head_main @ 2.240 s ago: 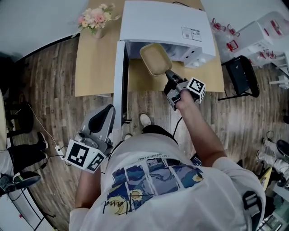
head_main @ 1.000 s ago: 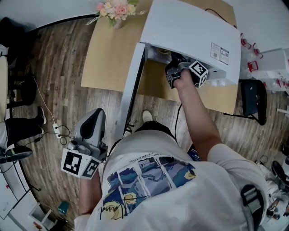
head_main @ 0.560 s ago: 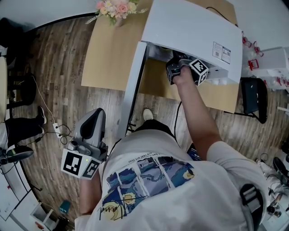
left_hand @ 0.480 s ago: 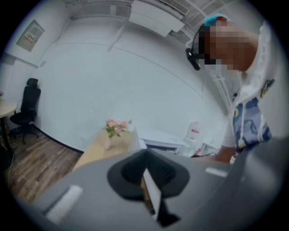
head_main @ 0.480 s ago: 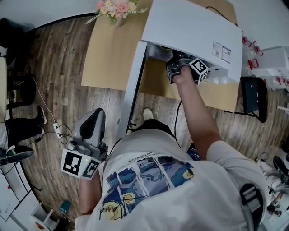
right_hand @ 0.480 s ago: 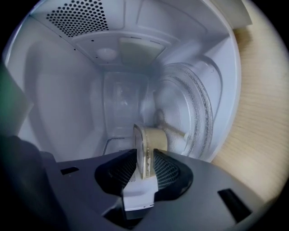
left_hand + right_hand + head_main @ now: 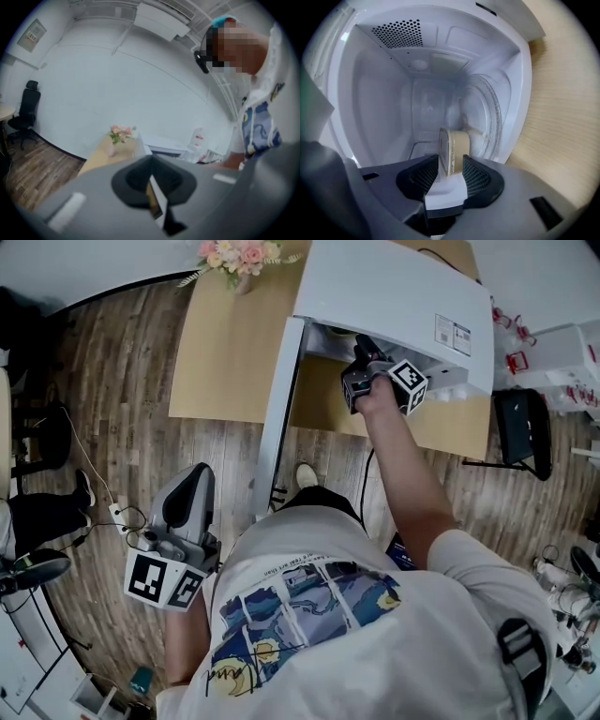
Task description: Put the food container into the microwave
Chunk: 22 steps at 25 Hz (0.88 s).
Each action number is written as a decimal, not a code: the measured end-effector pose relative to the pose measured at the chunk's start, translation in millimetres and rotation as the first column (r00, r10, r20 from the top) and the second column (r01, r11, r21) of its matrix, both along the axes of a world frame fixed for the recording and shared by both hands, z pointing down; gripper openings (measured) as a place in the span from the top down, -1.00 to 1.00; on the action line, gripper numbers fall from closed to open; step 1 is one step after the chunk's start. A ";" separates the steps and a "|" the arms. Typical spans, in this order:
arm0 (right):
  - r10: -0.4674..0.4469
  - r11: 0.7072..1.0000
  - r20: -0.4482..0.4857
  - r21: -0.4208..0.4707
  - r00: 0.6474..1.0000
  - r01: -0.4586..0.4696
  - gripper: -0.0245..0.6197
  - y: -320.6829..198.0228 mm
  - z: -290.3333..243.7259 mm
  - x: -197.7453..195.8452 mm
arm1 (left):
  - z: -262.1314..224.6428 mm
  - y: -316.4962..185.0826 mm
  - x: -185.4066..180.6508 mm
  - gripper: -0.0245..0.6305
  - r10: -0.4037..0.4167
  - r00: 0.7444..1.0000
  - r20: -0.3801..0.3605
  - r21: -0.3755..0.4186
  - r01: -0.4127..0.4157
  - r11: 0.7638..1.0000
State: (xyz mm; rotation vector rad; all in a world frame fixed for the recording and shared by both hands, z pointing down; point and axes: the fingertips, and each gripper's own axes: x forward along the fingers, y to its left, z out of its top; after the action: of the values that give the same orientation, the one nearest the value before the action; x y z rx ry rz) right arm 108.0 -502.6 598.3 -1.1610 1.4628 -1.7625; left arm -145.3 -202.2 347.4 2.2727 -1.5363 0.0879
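Right gripper (image 7: 450, 172): reached into the open microwave (image 7: 394, 287), jaws closed on the rim of the tan food container (image 7: 455, 151), which sits edge-on between them inside the cavity. Glass turntable (image 7: 494, 117): just beyond the container, to this gripper's right; whether the container touches it is hard to judge. Microwave door (image 7: 277, 418): swung open, left of this gripper. Left gripper (image 7: 192, 488): held low beside the person's hip, well behind the right one, jaws drawn together on nothing. Flower vase (image 7: 117, 136): far ahead of the left gripper, on the wooden table (image 7: 230, 352).
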 end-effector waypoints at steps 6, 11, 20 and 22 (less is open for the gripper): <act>0.016 1.000 -0.014 0.007 1.000 -0.016 0.43 23.8 -8.0 3.2 | 0.0 14.8 -7.4 0.90 0.031 0.999 -0.018 0.015 -0.030 0.999; 0.038 0.999 -0.025 0.006 0.999 -0.038 0.45 49.8 -16.1 5.4 | -2.4 29.1 -14.5 0.90 0.067 0.997 -0.030 0.029 -0.066 0.997; 0.082 0.996 -0.026 0.043 0.996 -0.081 0.48 103.8 -36.7 13.0 | -3.1 61.8 -19.0 0.90 0.152 0.987 -0.045 0.051 -0.150 0.987; 0.084 0.995 -0.029 0.053 0.996 -0.082 0.50 117.6 -40.2 13.8 | -4.9 70.0 -21.1 0.90 0.165 0.985 -0.045 0.058 -0.162 0.985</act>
State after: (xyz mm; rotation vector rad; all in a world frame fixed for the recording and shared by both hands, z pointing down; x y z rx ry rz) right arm 121.8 -384.9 558.1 -1.2104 1.4487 -1.6477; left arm -166.5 -132.2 342.5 2.4223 -1.3405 0.0356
